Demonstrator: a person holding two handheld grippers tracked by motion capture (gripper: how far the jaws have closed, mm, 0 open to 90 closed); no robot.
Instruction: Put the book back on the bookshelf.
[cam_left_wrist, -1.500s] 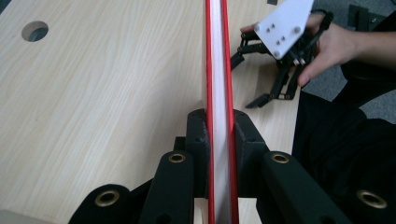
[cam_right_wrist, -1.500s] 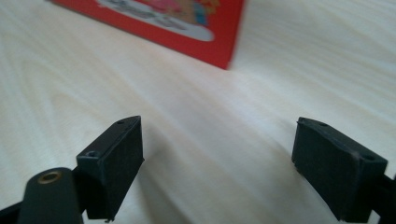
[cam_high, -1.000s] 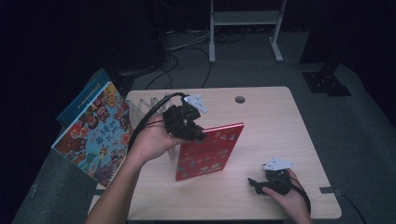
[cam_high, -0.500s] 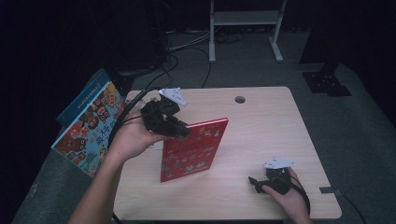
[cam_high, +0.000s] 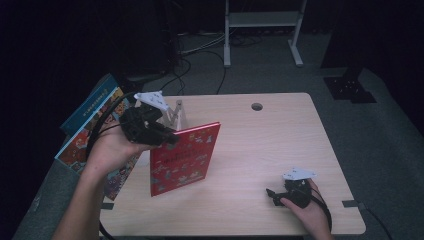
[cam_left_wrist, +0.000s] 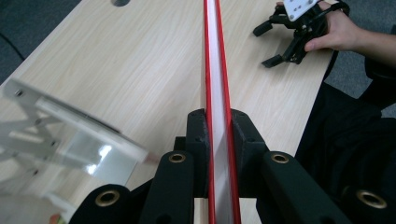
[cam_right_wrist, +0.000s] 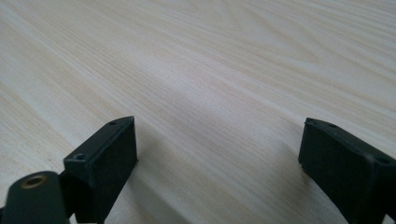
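Observation:
A red picture book (cam_high: 186, 161) stands upright over the left half of the wooden table (cam_high: 260, 145), held by its top edge. My left gripper (cam_high: 167, 137) is shut on it. In the left gripper view both pads (cam_left_wrist: 198, 135) press the book's (cam_left_wrist: 214, 56) red covers, with the white pages edge-on between them. My right gripper (cam_high: 272, 196) rests low at the table's near right corner, also seen far off (cam_left_wrist: 275, 44). Its jaws have just been opening and stand apart (cam_right_wrist: 219, 149) over bare wood with nothing between them.
A clear acrylic stand (cam_high: 175, 114) sits at the table's back left, just behind the book, blurred in the left gripper view (cam_left_wrist: 70, 140). Colourful books (cam_high: 92, 131) lean beside the table's left edge. A cable hole (cam_high: 257, 106) lies near the far edge.
My left hand has carried the red book leftward and a little higher, toward the clear stand. The right hand has stayed in place at the near right corner.

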